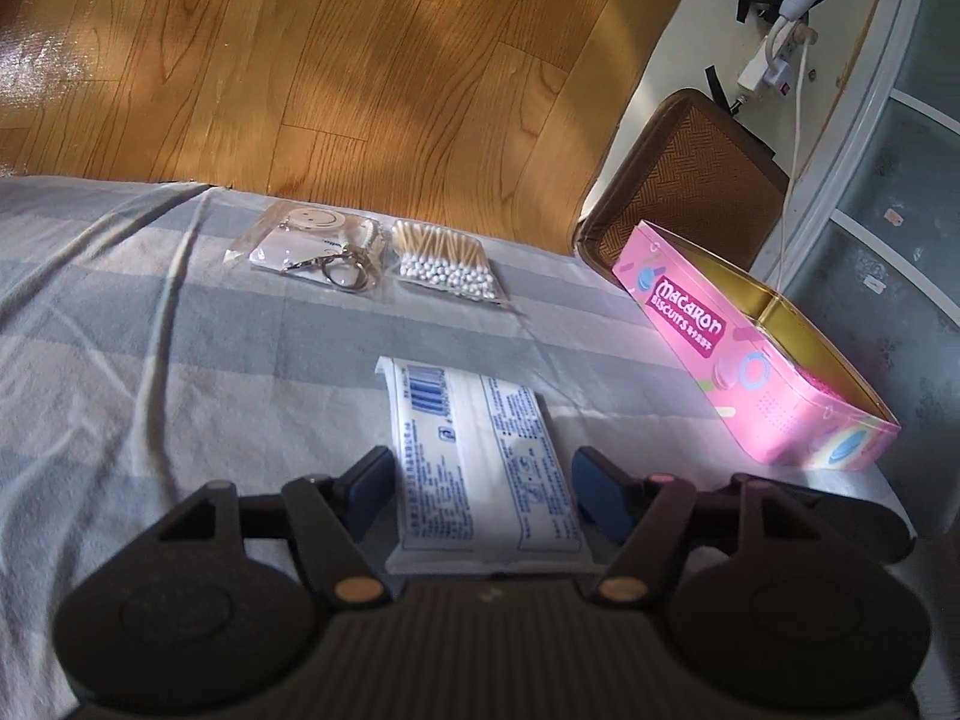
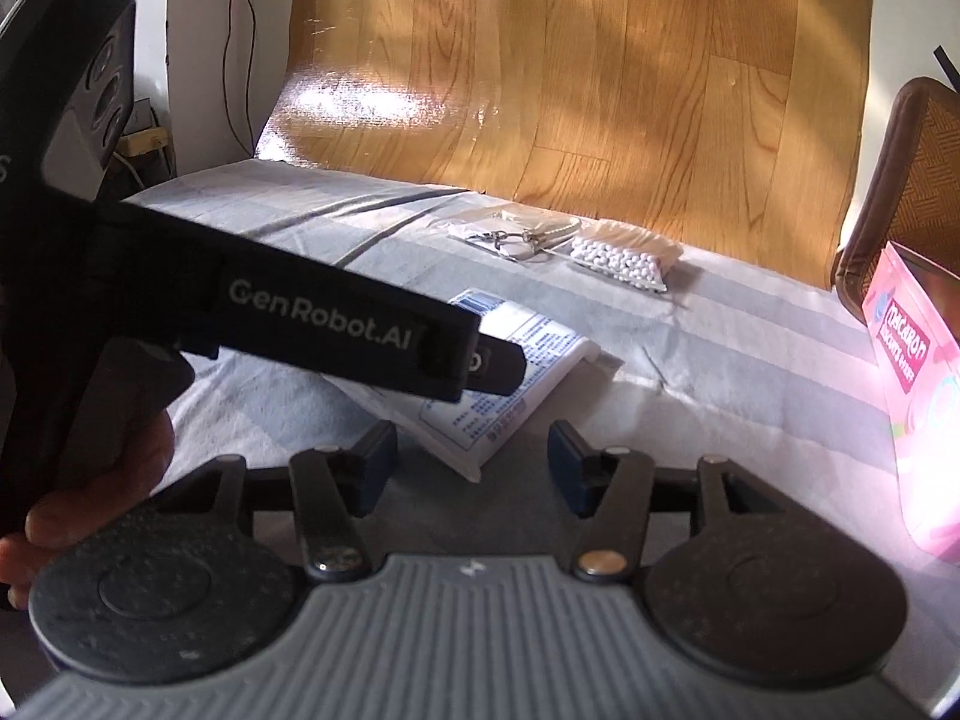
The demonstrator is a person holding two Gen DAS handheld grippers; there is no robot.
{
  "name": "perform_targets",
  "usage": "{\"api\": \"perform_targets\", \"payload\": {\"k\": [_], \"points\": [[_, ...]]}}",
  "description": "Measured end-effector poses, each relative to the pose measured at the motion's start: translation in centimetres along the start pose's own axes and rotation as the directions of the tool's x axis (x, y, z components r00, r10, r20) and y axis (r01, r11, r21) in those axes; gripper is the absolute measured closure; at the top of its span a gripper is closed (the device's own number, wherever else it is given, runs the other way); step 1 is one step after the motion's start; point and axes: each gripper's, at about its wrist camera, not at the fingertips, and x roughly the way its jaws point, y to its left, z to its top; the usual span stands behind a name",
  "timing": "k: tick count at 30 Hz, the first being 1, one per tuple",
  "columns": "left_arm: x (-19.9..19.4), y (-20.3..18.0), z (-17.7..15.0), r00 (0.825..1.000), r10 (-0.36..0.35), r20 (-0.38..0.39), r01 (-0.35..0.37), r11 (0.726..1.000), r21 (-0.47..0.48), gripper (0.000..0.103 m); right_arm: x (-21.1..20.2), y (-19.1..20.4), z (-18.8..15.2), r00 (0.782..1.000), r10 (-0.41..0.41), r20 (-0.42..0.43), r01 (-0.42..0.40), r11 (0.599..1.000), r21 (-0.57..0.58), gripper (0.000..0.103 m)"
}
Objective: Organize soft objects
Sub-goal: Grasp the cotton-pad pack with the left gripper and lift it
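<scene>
Tissue pack (image 1: 480,456) is lying on the striped bedsheet (image 1: 150,330), its long axis running straight ahead between the left gripper (image 1: 483,480)'s half-spread, non-pressing fingers. The right gripper (image 2: 471,462) is hovering near the pack's corner, open and holding nothing, so the left is sitting nearer.

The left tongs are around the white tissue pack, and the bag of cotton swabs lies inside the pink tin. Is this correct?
Not quite. The left wrist view shows the bag of cotton swabs on the striped cloth, outside the pink tin. The left tongs are around the white tissue pack.
</scene>
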Motion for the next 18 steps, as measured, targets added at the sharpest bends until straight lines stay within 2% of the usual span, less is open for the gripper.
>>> {"api": "perform_targets", "payload": {"k": [3, 8, 14, 18], "points": [[0.1, 0.1, -0.1, 1.0, -0.009, 0.001, 0.009, 1.0, -0.004, 0.047, 0.3, 0.1, 0.1, 1.0, 0.0, 0.001, 0.0, 1.0, 0.004, 0.041], [0.0, 0.3, 0.0, 1.0, -0.016, 0.01, 0.016, 0.999, -0.033, 0.049, 0.1, 0.4, -0.1, 1.0, -0.014, 0.019, 0.014, 1.0, -0.008, 0.049], [-0.7, -0.6, 0.7, 0.998, -0.044, 0.037, 0.046, 0.998, -0.053, 0.05, -1.8, 0.3, 0.1, 0.992, -0.049, 0.112, 0.05, 0.999, -0.007, 0.049], [-1.1, -2.6, 2.0, 0.995, -0.072, 0.066, 0.073, 0.997, -0.024, 0.05, -3.7, -0.8, 0.3, 0.979, -0.087, 0.182, 0.085, 0.996, 0.016, 0.05]]}}
